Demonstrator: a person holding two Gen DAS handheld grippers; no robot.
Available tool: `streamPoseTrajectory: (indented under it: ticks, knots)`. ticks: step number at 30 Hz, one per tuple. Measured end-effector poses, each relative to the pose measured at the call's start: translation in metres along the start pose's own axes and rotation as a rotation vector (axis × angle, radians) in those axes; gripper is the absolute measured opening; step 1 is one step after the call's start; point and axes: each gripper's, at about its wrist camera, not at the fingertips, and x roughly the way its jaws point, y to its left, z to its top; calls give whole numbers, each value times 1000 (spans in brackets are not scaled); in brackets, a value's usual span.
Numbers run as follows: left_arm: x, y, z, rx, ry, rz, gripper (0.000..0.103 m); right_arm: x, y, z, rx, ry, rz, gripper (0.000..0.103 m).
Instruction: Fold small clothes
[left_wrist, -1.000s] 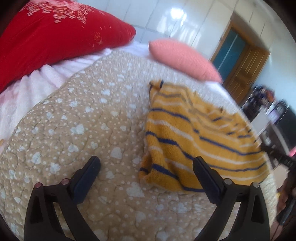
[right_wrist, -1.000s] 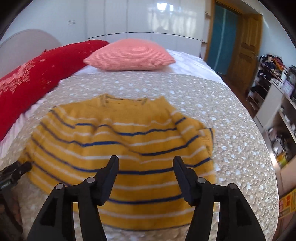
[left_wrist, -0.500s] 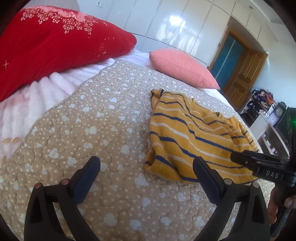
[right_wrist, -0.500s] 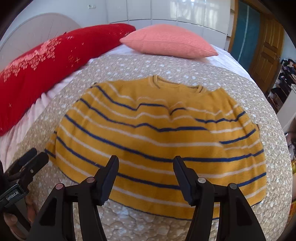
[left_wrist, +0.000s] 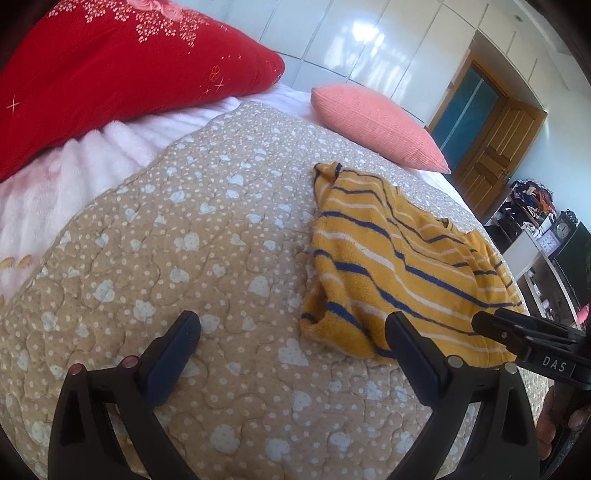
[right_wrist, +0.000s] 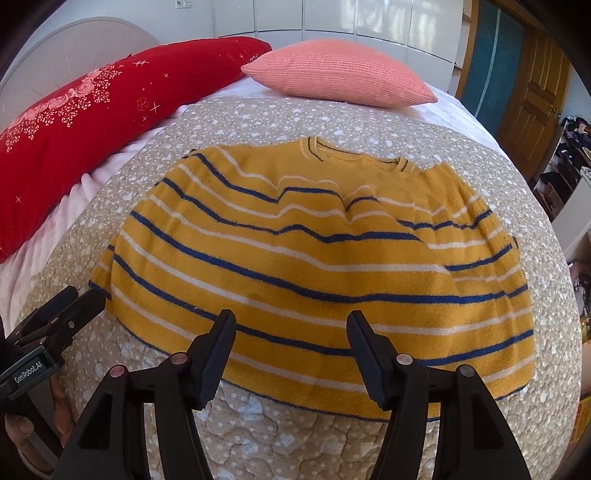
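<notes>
A small yellow knit sweater (right_wrist: 314, 254) with blue and white stripes lies spread on the beige quilt (right_wrist: 295, 435), collar away from me; both sleeves look folded in. In the left wrist view it (left_wrist: 399, 273) lies to the right, its left edge bunched up. My right gripper (right_wrist: 291, 325) is open and empty, above the sweater's near hem. My left gripper (left_wrist: 291, 325) is open and empty over bare quilt (left_wrist: 184, 240), just left of the sweater's lower left corner. Each gripper shows at the edge of the other's view, the right gripper (left_wrist: 532, 347) and the left gripper (right_wrist: 55, 314).
A red embroidered pillow (right_wrist: 92, 122) lies along the left, a pink pillow (right_wrist: 340, 74) at the head of the bed. A white fleece blanket (left_wrist: 66, 170) shows under the quilt at left. The bed edge, shelves (left_wrist: 543, 236) and a wooden door (right_wrist: 535, 81) are at right.
The right gripper has moved in closer and lower over the sweater's hem. The left gripper has shifted slightly; the right gripper has come further into its view. Both stayed open.
</notes>
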Motion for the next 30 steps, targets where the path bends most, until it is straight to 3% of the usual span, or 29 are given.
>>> streamPoseTrajectory:
  ticks: [5,13,21,30]
  knots:
    - [5,-4,-1,25,9,22,100,0,14,10,-25,-7,-46,67]
    - [2,5,1,-12,14,-33,100,2,45,22,-73,21,-130,67]
    - [2,8,4,-15,39,-59,100,2,43,26,-9,39,-186,67]
    - [-14,22,12,-48,4,-72,100,-4,42,26,31,13,-165,67]
